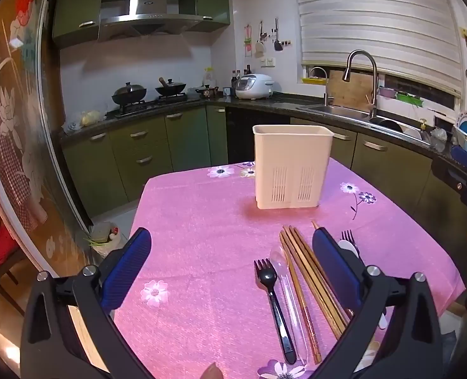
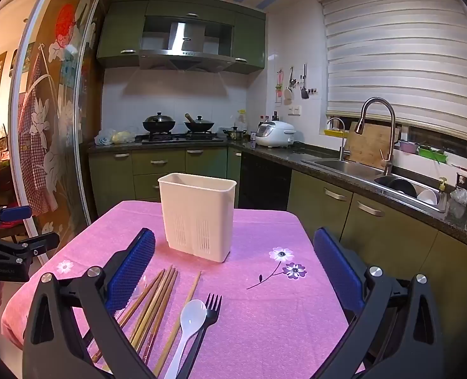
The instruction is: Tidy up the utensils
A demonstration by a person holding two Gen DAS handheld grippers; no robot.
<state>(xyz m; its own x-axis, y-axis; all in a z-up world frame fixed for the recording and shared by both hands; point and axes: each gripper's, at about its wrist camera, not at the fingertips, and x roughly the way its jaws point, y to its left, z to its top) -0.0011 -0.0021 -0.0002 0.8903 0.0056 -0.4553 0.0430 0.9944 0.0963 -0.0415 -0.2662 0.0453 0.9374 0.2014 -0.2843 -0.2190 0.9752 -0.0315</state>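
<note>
Risk first: utensils lie packed close on the pink tablecloth (image 1: 202,221), on the near side of the white holder (image 1: 292,167), so a wide jaw coming down could catch two pieces at once or nudge a neighbour out of line. Wooden chopsticks (image 1: 309,278) lie touching in a bundle; pinching one would likely drag the rest or roll them. Clear plastic spoon (image 1: 285,290) is hard to see against the cloth, easy to miss or clip. Holder is tall, looks light and appears empty; bumping its rim with a long piece could tip it, judged only from its shape.

Left gripper (image 1: 230,265) spread wide, nothing between the pads, hovering over the black fork (image 1: 273,300) and clear spoon, nearer the camera than the holder. Right gripper (image 2: 233,268) also spread wide, empty, over the white spoon (image 2: 187,328) and a second black fork (image 2: 206,325).

Orientation: every utensil has its long axis running roughly toward the holder. Fork tines and spoon bowls point at the holder, handles point away toward the cameras. Chopsticks run the same way, fanning slightly; one lies a little apart, beside the white spoon. Holder stands upright, opening up, slotted face toward the utensils.
</note>
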